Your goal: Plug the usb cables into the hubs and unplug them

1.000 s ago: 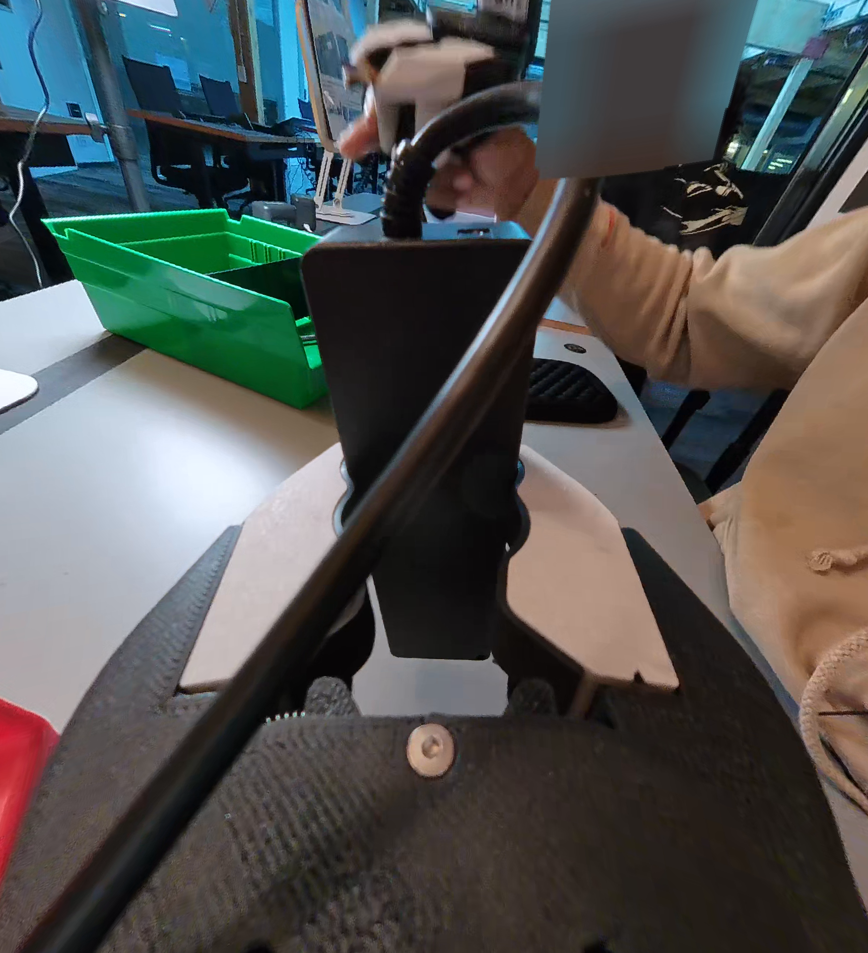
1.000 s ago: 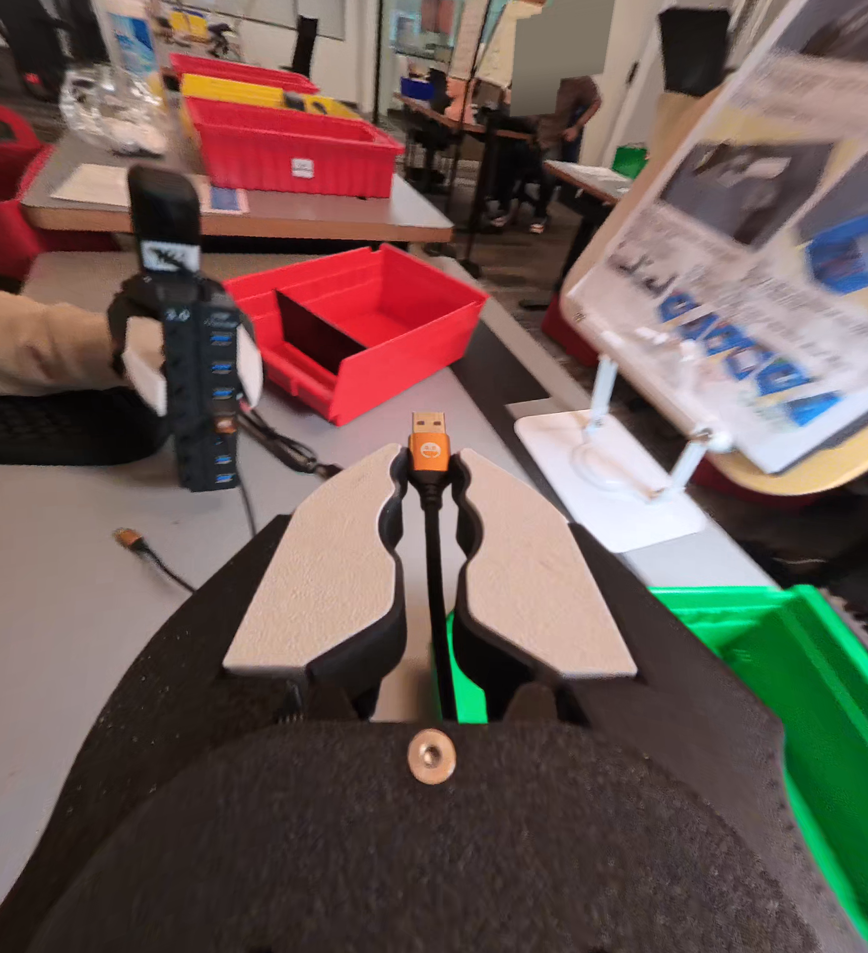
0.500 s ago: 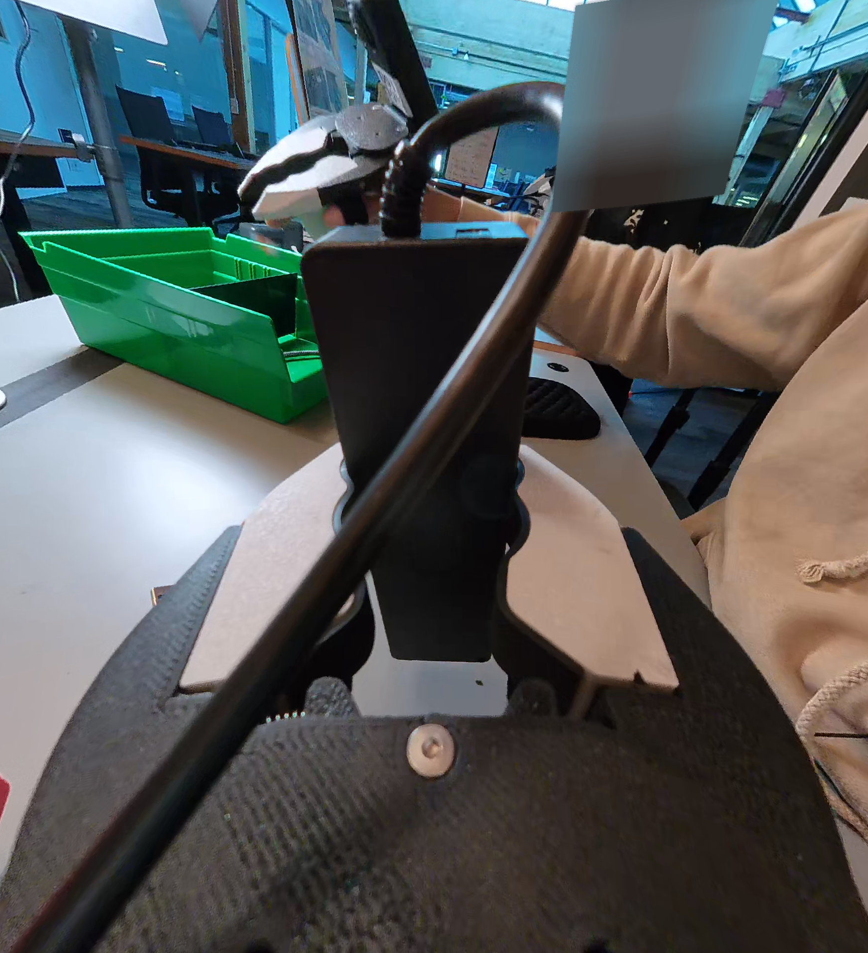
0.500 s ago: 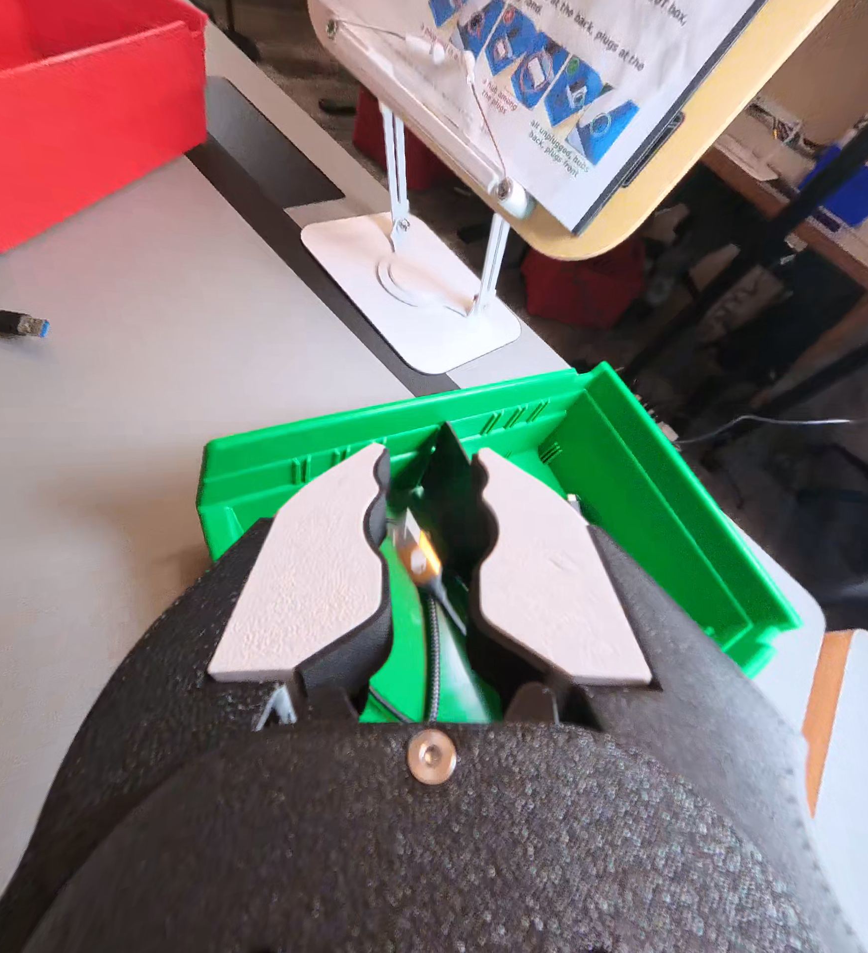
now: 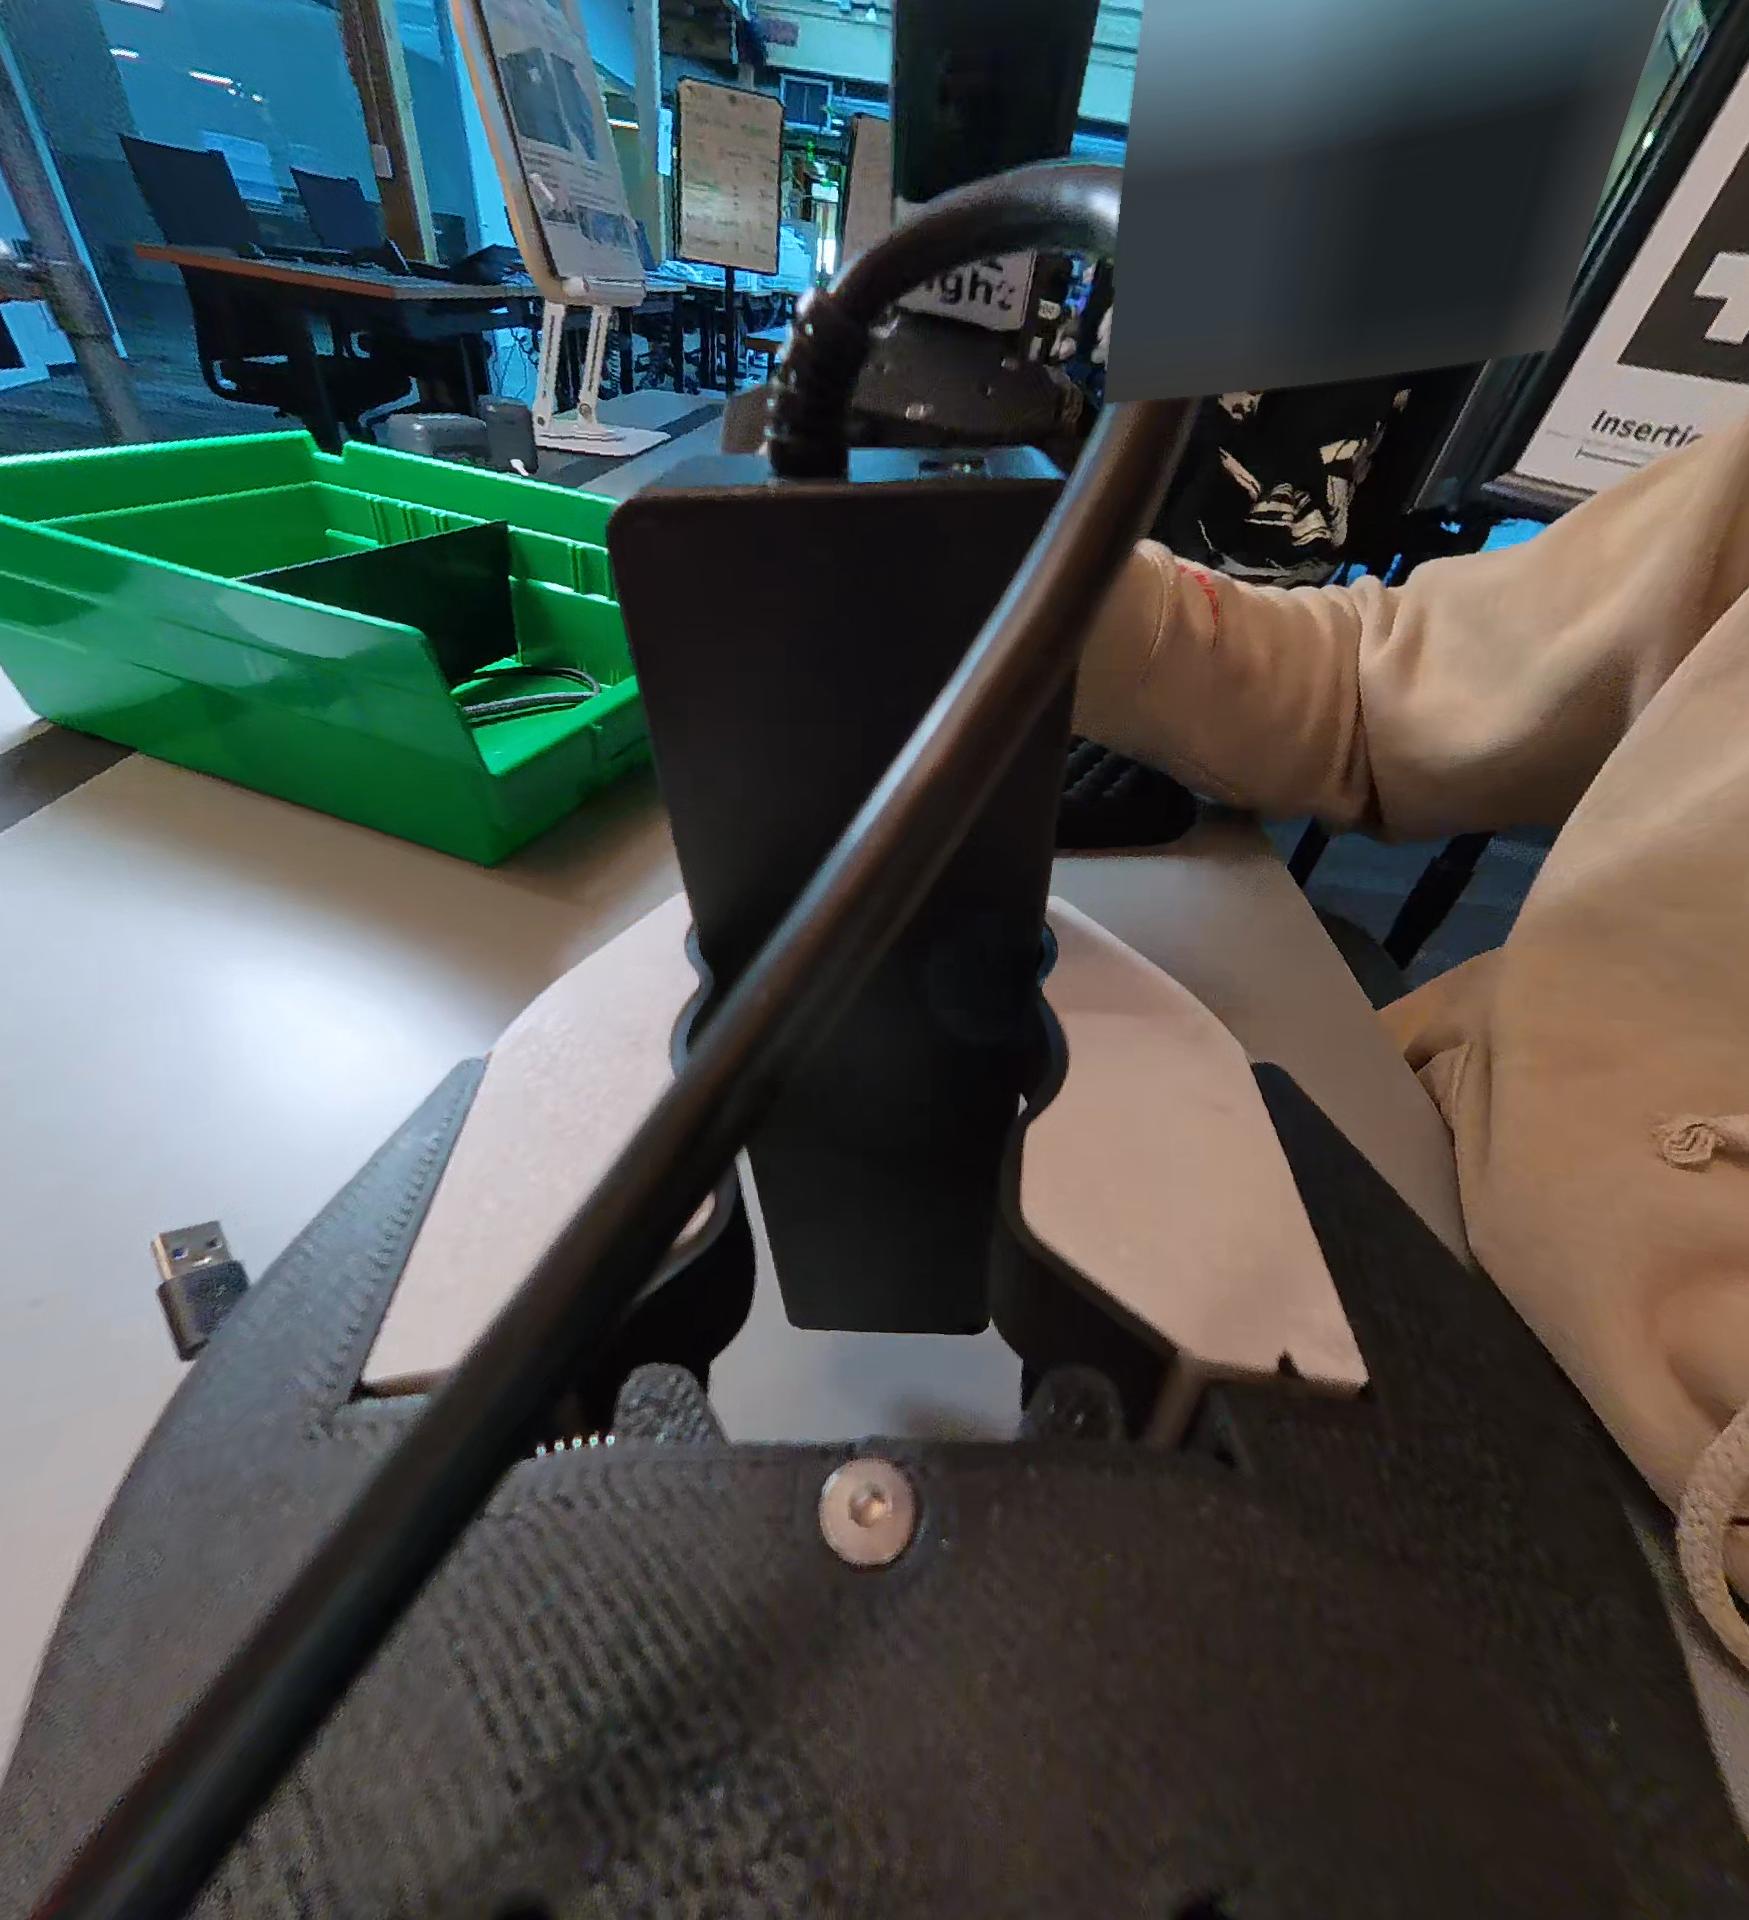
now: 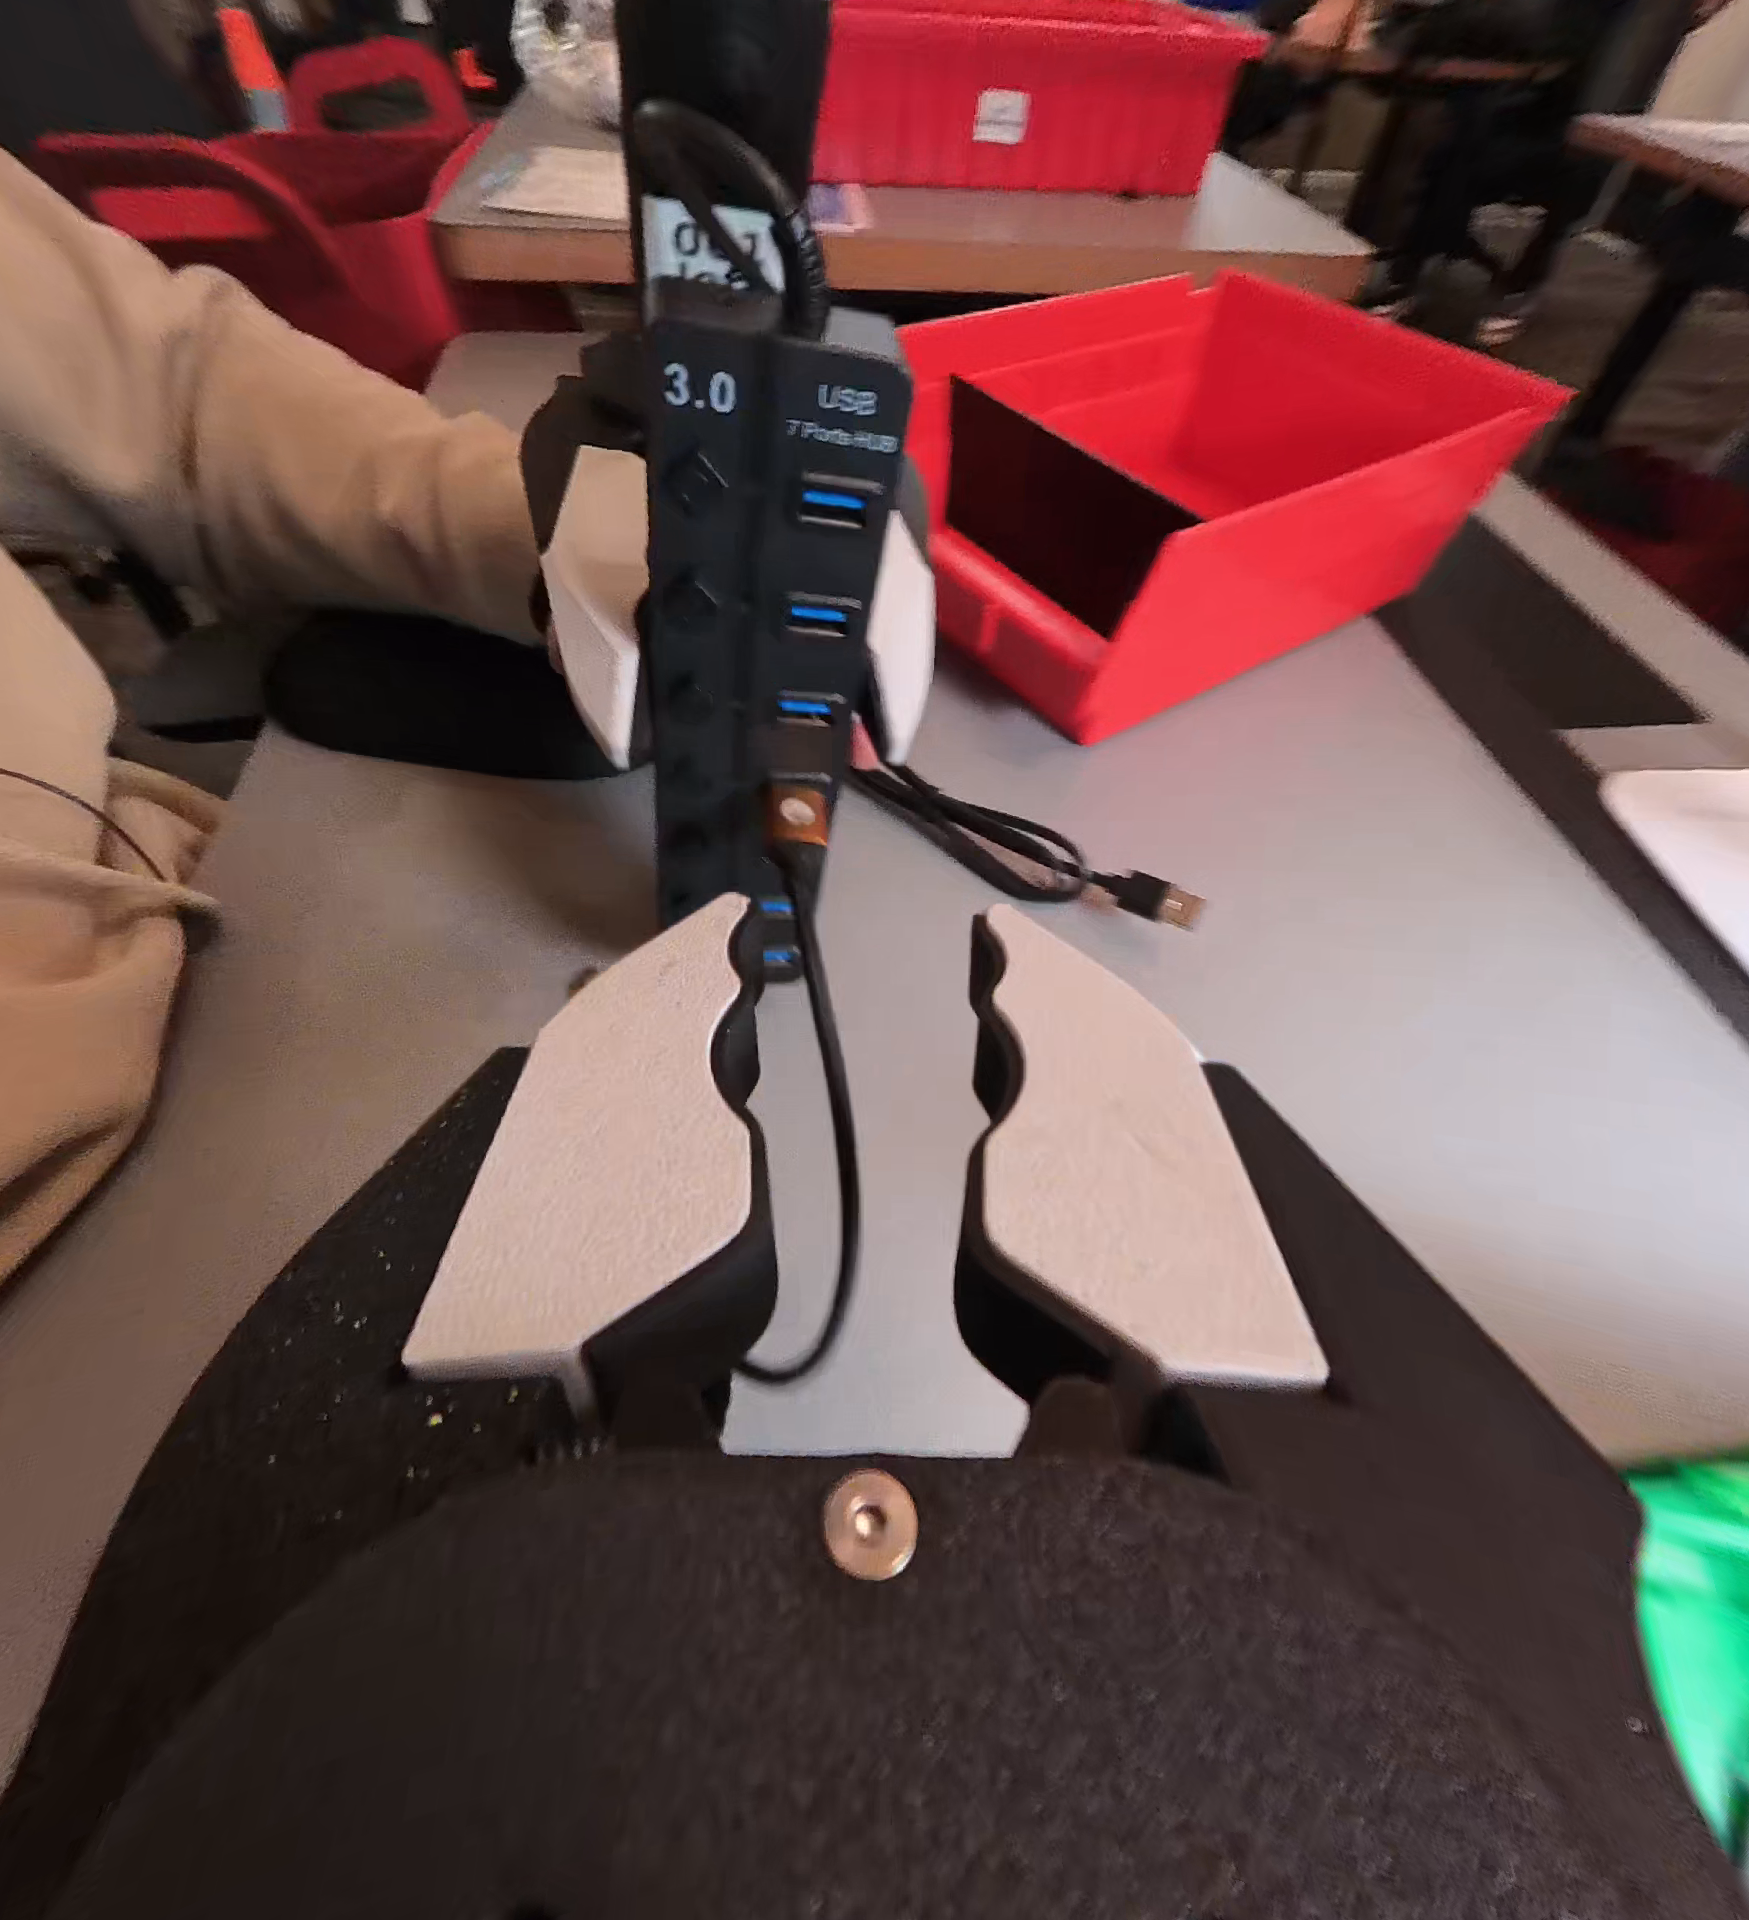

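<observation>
1. Half a second ago my right tongs hung over the green bin with an orange plug loose between them; now they face the hub and that plug sits in a port.
2. My right tongs (image 6: 865,914) are apart and hold nothing. A thin black cable (image 6: 834,1143) hangs down between the fingers without being pinched.
3. My left tongs (image 5: 865,977) are clamped on the black USB hub (image 5: 828,727), just as before. It stands upright.
4. From the left view I see only the plain back of the hub. Its thick black cord (image 5: 641,1195) crosses in front and hides part of it.
5. In the right view the hub (image 6: 776,582) shows blue ports. The orange plug (image 6: 800,816) sits in a middle port. This view is a bit blurry, and my left finger covers the lowest ports.
6. A green bin (image 5: 257,665) stands on the grey table (image 5: 174,1039), with a cable lying inside. The hub hides its near corner.
7. A red bin (image 6: 1213,499) stands behind the hub.
8. A loose cable (image 6: 1036,862) lies on the table near it.
9. A small dark plug (image 5: 197,1283) lies beside my left tongs.
</observation>
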